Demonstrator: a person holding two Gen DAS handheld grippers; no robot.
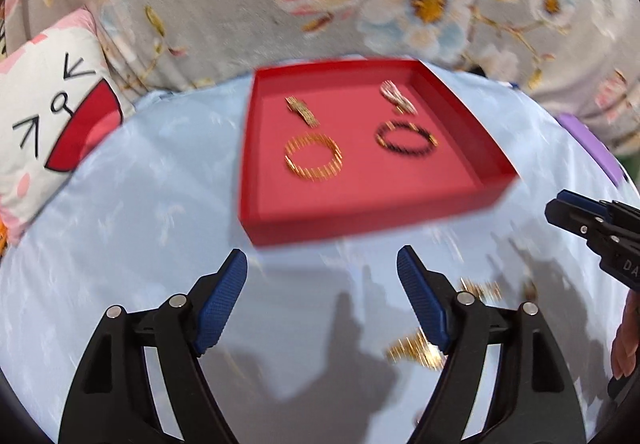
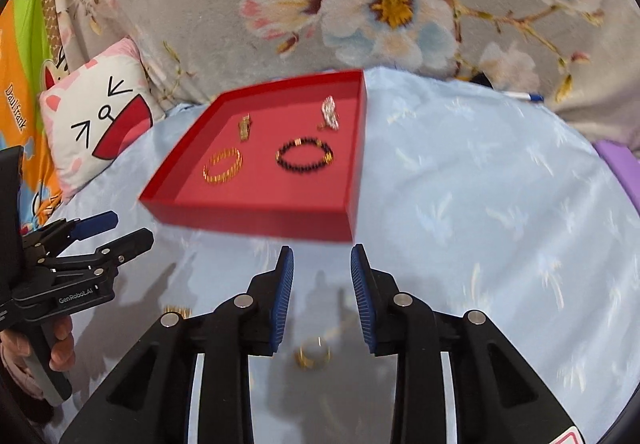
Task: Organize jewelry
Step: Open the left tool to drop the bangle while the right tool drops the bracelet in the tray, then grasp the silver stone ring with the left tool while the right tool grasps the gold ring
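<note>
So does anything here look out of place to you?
Yes: four pieces lie neatly in the red tray, but a few gold pieces lie loose on the blue cloth in front of it, near the right claw. Both claws look empty.

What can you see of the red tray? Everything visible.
The red tray is a shallow, square, open-topped box with low upright walls and a flat pinkish-red floor; it looks like card. It lies flat on the light blue cloth, beyond both grippers, which do not touch it. Four pieces lie apart on its floor: a gold bangle, a black beaded bracelet, a small gold piece and a pale sparkly piece. The image is motion-blurred, so finer detail is unclear.
</note>
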